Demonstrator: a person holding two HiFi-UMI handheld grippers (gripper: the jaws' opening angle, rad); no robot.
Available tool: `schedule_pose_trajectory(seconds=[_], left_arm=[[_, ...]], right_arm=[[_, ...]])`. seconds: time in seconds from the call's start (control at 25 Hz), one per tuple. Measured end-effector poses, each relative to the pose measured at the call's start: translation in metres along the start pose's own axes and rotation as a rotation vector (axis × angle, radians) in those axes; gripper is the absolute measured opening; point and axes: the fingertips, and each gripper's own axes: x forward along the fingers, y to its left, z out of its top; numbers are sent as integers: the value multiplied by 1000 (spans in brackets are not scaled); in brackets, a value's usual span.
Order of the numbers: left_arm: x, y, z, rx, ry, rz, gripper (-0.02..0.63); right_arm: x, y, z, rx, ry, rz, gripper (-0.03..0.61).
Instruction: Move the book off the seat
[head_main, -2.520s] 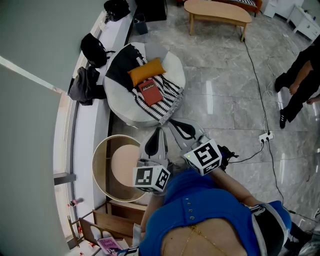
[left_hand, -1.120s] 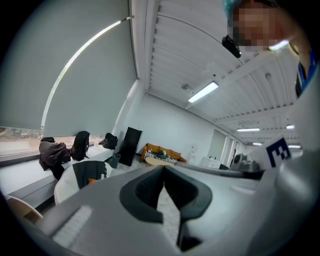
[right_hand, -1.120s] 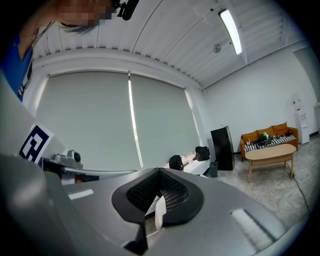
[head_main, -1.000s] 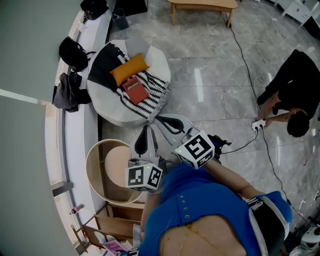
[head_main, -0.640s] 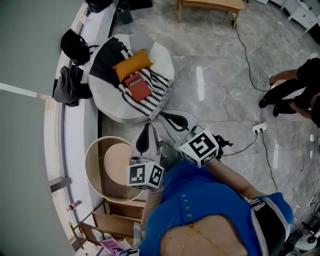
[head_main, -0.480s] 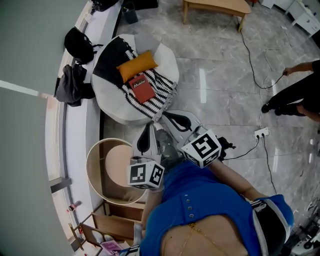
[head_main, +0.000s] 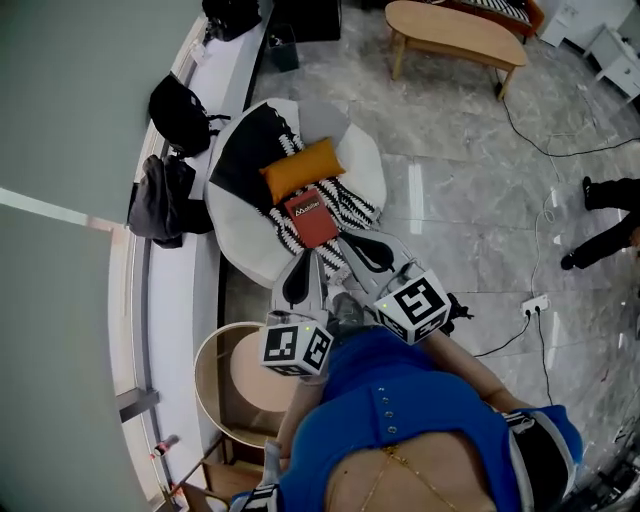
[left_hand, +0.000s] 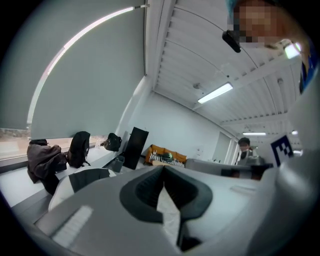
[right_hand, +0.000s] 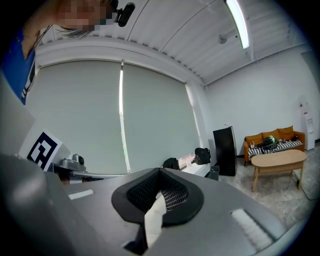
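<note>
A red book lies on a striped blanket on the round white seat, just below an orange cushion. In the head view my left gripper is shut and empty, its tip at the seat's near edge below the book. My right gripper is also shut and empty, its tip close to the book's lower right corner, not touching it. In the left gripper view the shut gripper fills the lower frame, with the seat low at the left. The right gripper points level at the window blind.
A round wooden tub table stands left of my body. Black bags and a dark jacket rest on the window ledge beside the seat. A wooden coffee table is far off. A power strip and a person's legs are on the right.
Both grippers, still shut, have come forward to the seat; the book now lies just ahead of their tips. The person on the right has moved toward the frame's edge.
</note>
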Motion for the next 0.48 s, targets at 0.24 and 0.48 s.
schedule_pose_trajectory(seconds=[0.24,0.48], left_arm=[[39,33,25,-6,1,-57,3],[55,43,44,25,-18,-69,2]], right_arm=[[57,-17,17,5,-33,-36,0],[79,-25,27,23,-63,-46,0]])
